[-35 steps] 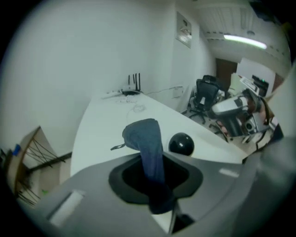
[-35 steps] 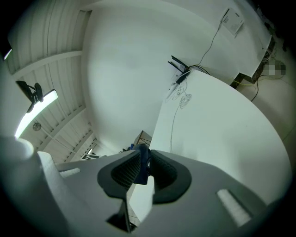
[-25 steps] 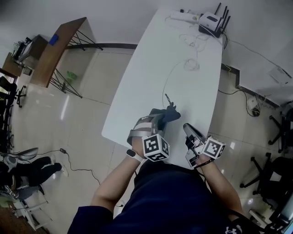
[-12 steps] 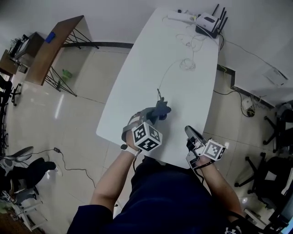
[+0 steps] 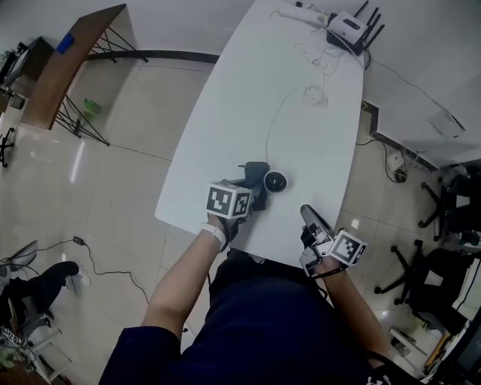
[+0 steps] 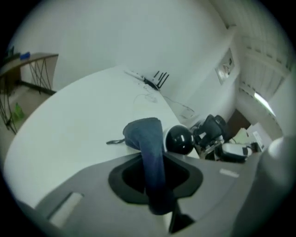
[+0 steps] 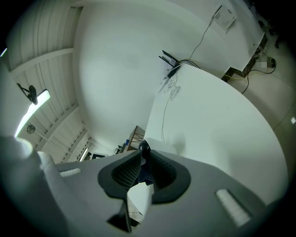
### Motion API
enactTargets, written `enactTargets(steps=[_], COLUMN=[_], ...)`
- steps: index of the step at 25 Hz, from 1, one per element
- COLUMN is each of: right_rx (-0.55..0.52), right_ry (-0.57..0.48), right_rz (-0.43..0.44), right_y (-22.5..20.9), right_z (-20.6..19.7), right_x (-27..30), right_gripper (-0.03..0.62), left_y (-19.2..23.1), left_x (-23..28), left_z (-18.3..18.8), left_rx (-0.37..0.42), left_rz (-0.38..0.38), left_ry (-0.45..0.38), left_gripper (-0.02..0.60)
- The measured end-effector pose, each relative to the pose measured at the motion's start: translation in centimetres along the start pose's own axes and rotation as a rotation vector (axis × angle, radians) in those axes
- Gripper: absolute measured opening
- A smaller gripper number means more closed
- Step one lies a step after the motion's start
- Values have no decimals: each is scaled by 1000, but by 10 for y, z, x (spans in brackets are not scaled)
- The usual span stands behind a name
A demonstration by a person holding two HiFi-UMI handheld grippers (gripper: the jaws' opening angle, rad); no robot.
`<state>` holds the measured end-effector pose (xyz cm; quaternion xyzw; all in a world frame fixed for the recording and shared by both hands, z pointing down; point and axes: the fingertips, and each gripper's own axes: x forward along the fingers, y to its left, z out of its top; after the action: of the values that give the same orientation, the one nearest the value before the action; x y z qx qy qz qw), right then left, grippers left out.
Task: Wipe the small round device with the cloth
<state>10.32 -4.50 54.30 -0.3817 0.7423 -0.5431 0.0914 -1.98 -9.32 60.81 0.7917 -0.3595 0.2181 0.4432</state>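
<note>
The small round device (image 5: 275, 181), a black ball on a white base, stands on the white table (image 5: 248, 98) near its front edge. My left gripper (image 5: 252, 188) is just left of it, shut on the dark blue cloth (image 5: 254, 171). In the left gripper view the cloth (image 6: 145, 134) hangs from the jaws and bunches on the table against the device (image 6: 179, 140). My right gripper (image 5: 310, 219) hovers at the table's front edge, right of the device, fingertips together and empty. In the right gripper view the device (image 7: 144, 147) peeks just past the gripper (image 7: 143, 162).
A thin white cable (image 5: 289, 101) runs from the device to the far end, where a router (image 5: 347, 30) and a power strip (image 5: 297, 13) lie. A wooden side table (image 5: 68, 60) stands at the left, office chairs (image 5: 432, 278) at the right.
My left gripper has rolled over and come down, bringing the cloth off the device to its left side, so the device now shows. The right gripper has barely moved.
</note>
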Motion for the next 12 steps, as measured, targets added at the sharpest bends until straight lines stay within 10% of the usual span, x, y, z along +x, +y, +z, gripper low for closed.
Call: enactTargets(steps=[4, 12], right_rx=[-2, 28], right_ry=[-14, -25], right_rz=[-16, -6], right_y=[1, 0], right_z=[-4, -3], right_x=[4, 0], right_gripper=[63, 60], left_y=[14, 18], left_x=[16, 26], left_z=[-17, -25], left_rx=[-106, 12], left_rz=[-26, 30], left_ry=[86, 236], left_gripper=[71, 72])
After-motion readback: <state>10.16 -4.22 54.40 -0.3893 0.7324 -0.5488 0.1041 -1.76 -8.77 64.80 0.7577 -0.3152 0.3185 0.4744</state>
